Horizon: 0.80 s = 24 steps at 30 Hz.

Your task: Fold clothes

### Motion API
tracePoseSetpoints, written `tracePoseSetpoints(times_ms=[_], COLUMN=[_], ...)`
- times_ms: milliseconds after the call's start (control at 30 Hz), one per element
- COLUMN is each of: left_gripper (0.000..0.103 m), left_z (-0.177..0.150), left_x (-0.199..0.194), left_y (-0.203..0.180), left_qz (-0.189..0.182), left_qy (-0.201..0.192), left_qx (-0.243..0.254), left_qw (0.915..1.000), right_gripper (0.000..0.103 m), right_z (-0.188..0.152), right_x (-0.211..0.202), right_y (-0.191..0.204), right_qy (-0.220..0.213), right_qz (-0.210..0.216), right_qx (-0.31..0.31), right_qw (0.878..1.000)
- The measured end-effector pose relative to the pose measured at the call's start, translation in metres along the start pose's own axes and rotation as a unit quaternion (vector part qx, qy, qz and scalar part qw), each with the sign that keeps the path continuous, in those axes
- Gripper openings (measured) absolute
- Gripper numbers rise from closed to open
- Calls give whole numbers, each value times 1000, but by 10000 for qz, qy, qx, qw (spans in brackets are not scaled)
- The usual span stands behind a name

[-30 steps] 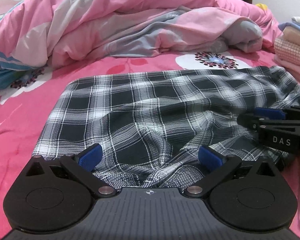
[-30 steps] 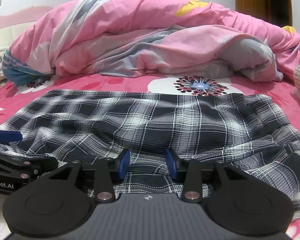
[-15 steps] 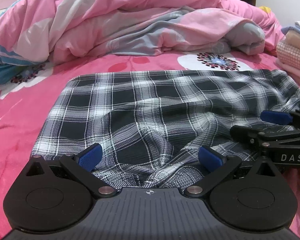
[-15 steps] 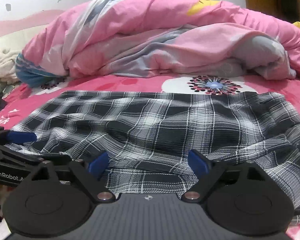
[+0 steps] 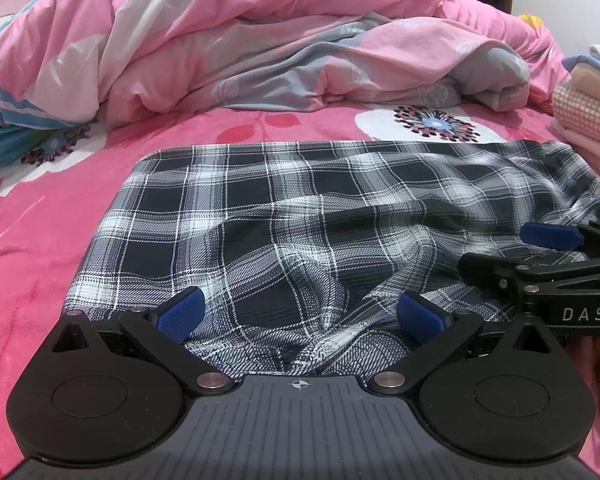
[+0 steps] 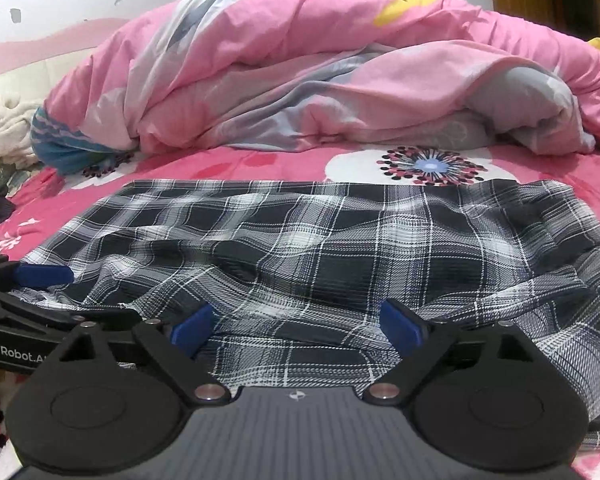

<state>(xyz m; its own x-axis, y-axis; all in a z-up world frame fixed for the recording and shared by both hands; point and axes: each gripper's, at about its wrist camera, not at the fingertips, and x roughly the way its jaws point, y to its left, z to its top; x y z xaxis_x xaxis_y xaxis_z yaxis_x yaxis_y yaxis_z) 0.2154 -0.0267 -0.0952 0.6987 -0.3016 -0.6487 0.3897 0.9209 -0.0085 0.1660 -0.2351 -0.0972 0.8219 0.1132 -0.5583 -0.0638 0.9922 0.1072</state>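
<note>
A: Left wrist view first, biggest things; what fills it?

B: A pink floral bedsheet (image 5: 40, 240) runs across the whole frame; a rumpled pink and grey duvet (image 5: 260, 48) is heaped along its far side; a stack of folded clothes (image 5: 588, 120) sits at the far right edge.

A: And the garment?

B: A black-and-white plaid garment (image 5: 300, 220) lies spread on the sheet in front of the duvet, wrinkled near its close edge; the right wrist view shows it (image 6: 340, 248) the same way.

A: The grippers?

B: The left gripper (image 5: 300, 314) stands wide, blue pads apart over the near hem, pinching nothing; the right gripper (image 6: 296, 326) has jaws opening, wide apart, with plaid cloth lying between them but not pressed; each shows at the other's side.
</note>
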Motion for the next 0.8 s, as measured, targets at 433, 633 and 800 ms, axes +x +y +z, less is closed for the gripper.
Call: tracePoseSetpoints(times_ms=[433, 633, 800], left_gripper=[103, 103, 103], left_z=[-2, 0, 7], left_x=[-2, -18, -42], left_y=[-4, -8, 21], left_qz=[117, 216, -148], left_qy=[-101, -487, -1024], left_qx=[151, 324, -150], left_qw=[9998, 9981, 9945], right_gripper=[99, 97, 87], right_z=[15, 29, 17], right_x=[-6, -16, 10], right_y=[24, 15, 5], right_qy=[-99, -376, 111], right_qz=[-738, -861, -1022], right_qx=[-729, -481, -573], right_qw=[9946, 9944, 9930])
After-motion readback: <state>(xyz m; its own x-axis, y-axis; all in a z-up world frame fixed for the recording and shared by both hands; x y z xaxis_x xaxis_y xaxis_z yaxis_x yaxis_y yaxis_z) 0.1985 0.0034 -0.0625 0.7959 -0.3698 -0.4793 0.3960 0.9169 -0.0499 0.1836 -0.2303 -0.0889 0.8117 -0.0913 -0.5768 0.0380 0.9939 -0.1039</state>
